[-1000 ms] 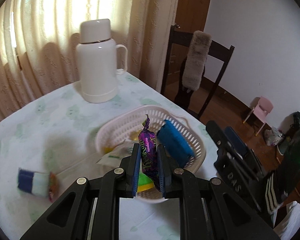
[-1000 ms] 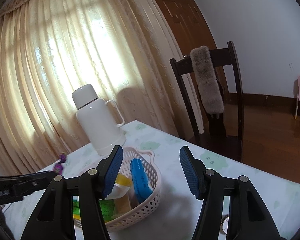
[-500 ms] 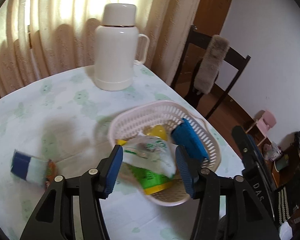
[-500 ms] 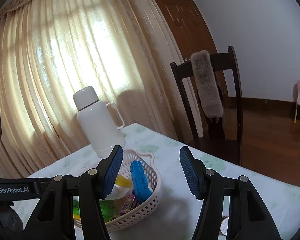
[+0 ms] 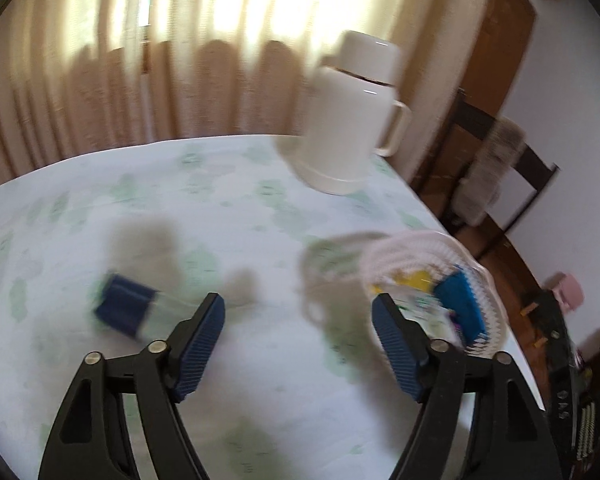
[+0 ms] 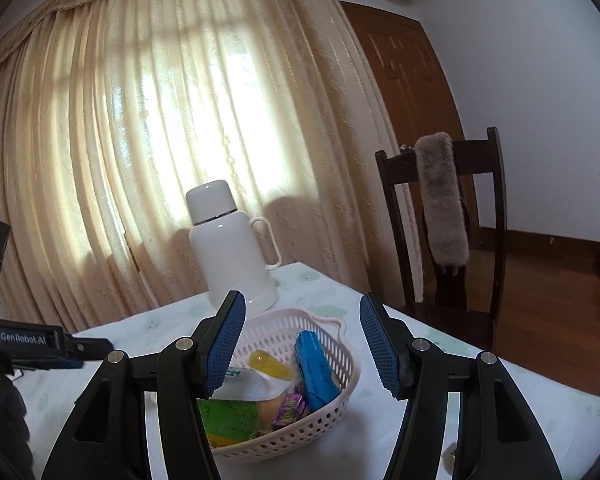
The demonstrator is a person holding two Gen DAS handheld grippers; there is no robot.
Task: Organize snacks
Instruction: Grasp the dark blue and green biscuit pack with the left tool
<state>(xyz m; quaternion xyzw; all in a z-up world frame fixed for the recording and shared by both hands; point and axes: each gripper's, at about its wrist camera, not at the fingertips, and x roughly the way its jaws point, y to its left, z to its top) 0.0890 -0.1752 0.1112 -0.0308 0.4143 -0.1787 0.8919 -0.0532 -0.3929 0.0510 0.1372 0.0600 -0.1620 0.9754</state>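
A pale pink basket (image 6: 332, 412) on the flowered tablecloth holds several snacks: a purple candy (image 6: 288, 411), a blue packet (image 6: 315, 372), a green pack (image 6: 228, 420) and a yellow piece (image 6: 266, 362). In the blurred left wrist view the basket (image 5: 488, 280) lies to the right and a blue-and-white snack (image 5: 126, 309) lies on the cloth to the left. My left gripper (image 5: 298, 346) hovers over bare cloth between them, its jaws opening with nothing between them. My right gripper (image 6: 302, 346) stands open above the basket's near side, empty.
A white thermos jug (image 6: 232, 248) stands behind the basket near the curtain. A dark wooden chair (image 6: 452, 224) with a grey furry cover stands past the table's right edge. The left gripper's body (image 6: 32, 344) reaches in from the left.
The left gripper let go of the purple candy, which now lies in the basket. Its jaws spread wide and it swung left, away from the basket toward the blue-and-white snack. The right gripper barely shifted.
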